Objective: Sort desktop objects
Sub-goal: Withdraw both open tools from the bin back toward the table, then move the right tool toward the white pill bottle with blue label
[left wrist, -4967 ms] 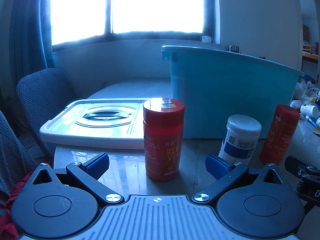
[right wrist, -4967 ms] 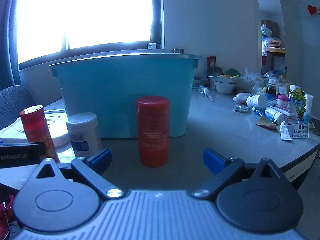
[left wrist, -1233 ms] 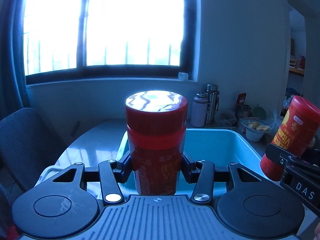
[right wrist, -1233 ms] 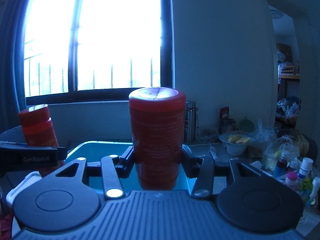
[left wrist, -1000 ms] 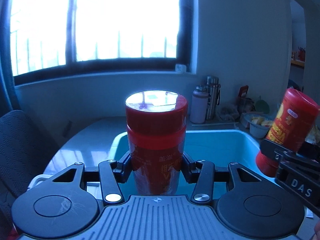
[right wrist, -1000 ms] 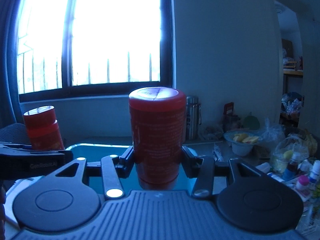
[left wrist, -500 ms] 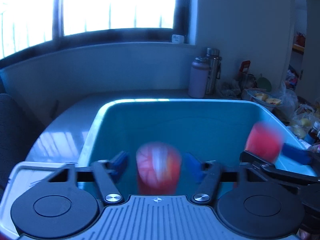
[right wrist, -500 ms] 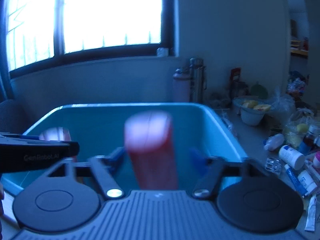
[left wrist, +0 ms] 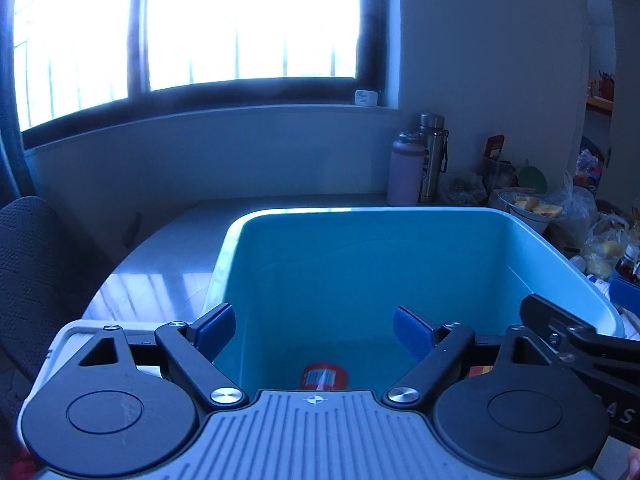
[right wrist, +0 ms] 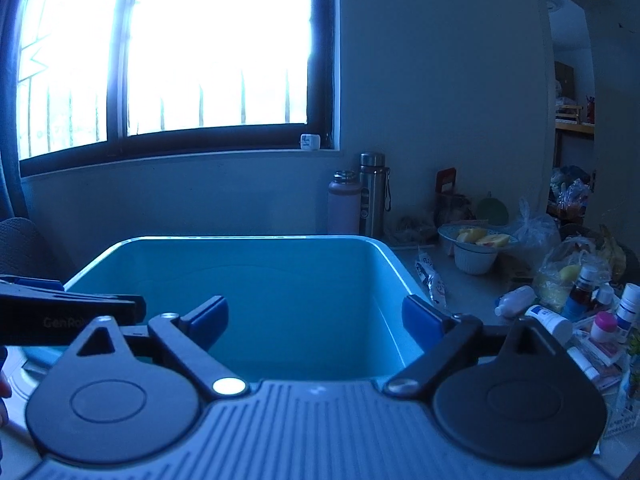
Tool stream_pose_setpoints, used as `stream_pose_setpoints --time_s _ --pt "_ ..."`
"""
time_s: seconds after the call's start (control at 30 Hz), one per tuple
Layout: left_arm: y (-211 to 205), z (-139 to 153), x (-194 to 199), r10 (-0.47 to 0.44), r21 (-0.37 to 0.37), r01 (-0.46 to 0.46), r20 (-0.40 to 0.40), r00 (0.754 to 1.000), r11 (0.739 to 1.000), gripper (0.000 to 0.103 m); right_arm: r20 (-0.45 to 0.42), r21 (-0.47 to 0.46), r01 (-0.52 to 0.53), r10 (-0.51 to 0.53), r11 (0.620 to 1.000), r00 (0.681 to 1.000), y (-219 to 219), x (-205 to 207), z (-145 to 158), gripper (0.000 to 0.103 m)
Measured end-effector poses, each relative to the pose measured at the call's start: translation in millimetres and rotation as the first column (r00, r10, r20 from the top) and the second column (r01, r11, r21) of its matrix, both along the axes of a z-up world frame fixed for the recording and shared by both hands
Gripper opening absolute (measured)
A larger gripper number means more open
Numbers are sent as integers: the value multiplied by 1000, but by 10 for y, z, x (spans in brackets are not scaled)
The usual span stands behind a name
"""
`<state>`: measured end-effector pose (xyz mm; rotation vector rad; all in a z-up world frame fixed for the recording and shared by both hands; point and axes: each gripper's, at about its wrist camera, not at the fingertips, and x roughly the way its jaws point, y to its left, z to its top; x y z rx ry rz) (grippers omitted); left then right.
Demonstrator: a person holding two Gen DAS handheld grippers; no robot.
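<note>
Both grippers are held above a blue bin [left wrist: 420,264] that stands on a pale table [left wrist: 168,248] under a bright window [left wrist: 208,20]. The left gripper [left wrist: 314,326] is spread wide, and nothing is held between its blue fingertips [left wrist: 214,326]. Far below it, on the floor of the bin, the top of a red bottle [left wrist: 324,376] is seen just above the gripper's grey body; whether the bottle is upright or lying cannot be told. A small patch of red and yellow is also glimpsed in the bin behind the gripper's right finger, but what it is cannot be made out. The right gripper [right wrist: 316,320] is likewise spread wide and empty, with its blue fingertips [right wrist: 420,320] over the bin's near rim. Each gripper is partly seen at the edge of the other's view. Behind the bin, a pink flask [right wrist: 344,204] and a steel flask [right wrist: 374,192] are stood side by side against the wall. To the right, a white bowl of fruit [right wrist: 476,252] and a clutter of small bottles and packets [right wrist: 580,312] are spread over the table. A dark chair [left wrist: 28,280] is seen at the left.
</note>
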<state>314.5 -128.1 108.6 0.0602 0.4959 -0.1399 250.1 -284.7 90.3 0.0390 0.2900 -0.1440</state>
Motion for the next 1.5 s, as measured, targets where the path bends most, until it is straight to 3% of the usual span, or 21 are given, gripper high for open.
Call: stream_pose_setpoints --time_s 0.37,0.5,0.83,1.1,1.5 --pt "341 -29 -1239 135 -18 -134 95 986 991 92 -16 28 1 0 1000 1000 115 -964 -275 94" --pt "442 -116 -1640 138 -24 -137 63 988 990 95 -43 40 -9 11 999 999 215 -1302 -401 94" --pt "730 -748 -2334 150 53 -149 -18 989 987 95 -66 -41 -93 90 995 994 618 -1737 -747 94" --pt "1071 -1078 -2493 222 6 -222 -58 973 975 95 -72 12 -113 114 994 991 804 -1801 -1016 94" --pt "1088 -1097 -2240 220 44 -217 -59 974 975 95 -91 41 -112 115 993 989 919 -1587 -1158 94"
